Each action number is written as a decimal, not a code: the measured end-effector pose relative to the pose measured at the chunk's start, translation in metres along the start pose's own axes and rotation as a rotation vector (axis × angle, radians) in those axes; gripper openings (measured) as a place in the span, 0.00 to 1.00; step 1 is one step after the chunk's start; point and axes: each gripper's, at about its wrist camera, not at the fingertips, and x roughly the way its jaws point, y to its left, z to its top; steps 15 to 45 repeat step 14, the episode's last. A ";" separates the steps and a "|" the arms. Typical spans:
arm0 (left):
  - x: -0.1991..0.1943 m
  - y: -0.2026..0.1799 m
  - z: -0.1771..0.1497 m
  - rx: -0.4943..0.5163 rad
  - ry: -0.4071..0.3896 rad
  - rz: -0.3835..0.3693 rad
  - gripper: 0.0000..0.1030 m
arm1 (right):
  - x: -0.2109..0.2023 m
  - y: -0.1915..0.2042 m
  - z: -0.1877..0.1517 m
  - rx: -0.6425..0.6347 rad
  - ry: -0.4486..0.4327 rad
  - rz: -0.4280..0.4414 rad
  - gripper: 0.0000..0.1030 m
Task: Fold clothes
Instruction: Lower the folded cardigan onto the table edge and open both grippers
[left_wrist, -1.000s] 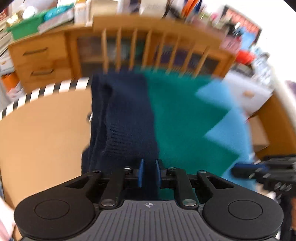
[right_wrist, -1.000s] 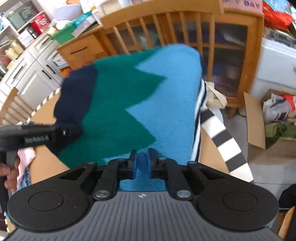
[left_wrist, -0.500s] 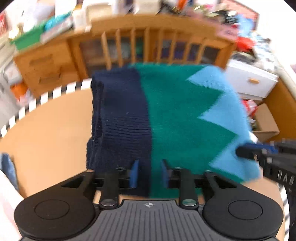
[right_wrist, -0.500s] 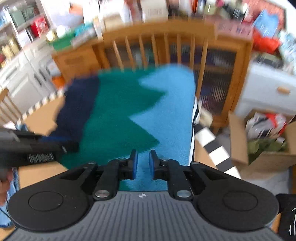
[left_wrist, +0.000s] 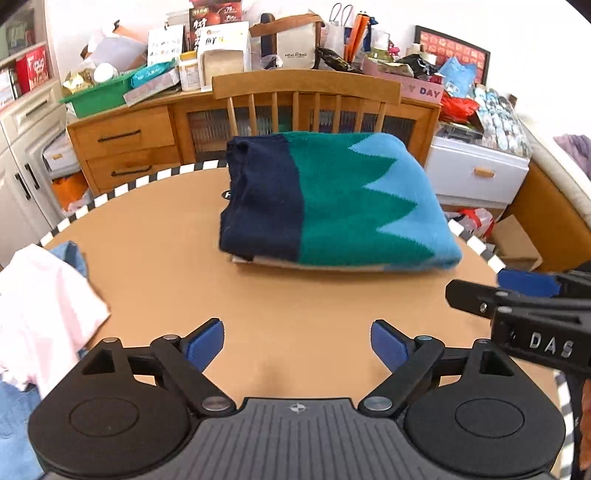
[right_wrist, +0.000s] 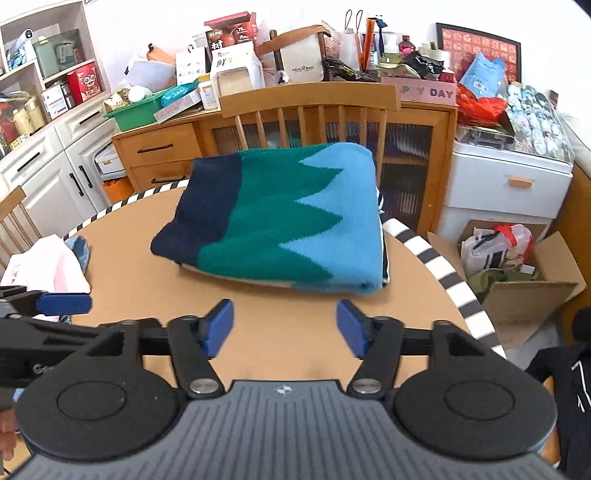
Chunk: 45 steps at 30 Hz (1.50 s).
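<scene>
Folded navy, green and light-blue zigzag knitted sweater (left_wrist: 332, 203): on round tan desk (left_wrist: 166, 288), ahead of both tools. Left hand-held gripper (left_wrist: 297, 341) and right hand-held gripper (right_wrist: 284, 326): 2 units, jaws opening wide, nothing between them.

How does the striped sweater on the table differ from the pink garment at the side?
The sweater is knitted in navy, green and light-blue bands; the pink garment is one pale colour. The sweater lies folded into a neat block near the table's far side; the pink garment sits crumpled at the left edge, next to blue fabric. Neither gripper touches either one, and both rest on the table.
</scene>
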 end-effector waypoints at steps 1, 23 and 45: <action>-0.004 0.001 -0.003 0.005 -0.005 0.004 0.89 | -0.003 0.001 -0.001 -0.006 -0.001 0.000 0.71; -0.026 0.006 -0.004 -0.012 -0.063 0.002 0.90 | -0.027 0.009 -0.002 -0.002 -0.032 0.010 0.80; -0.026 0.006 -0.004 -0.012 -0.063 0.002 0.90 | -0.027 0.009 -0.002 -0.002 -0.032 0.010 0.80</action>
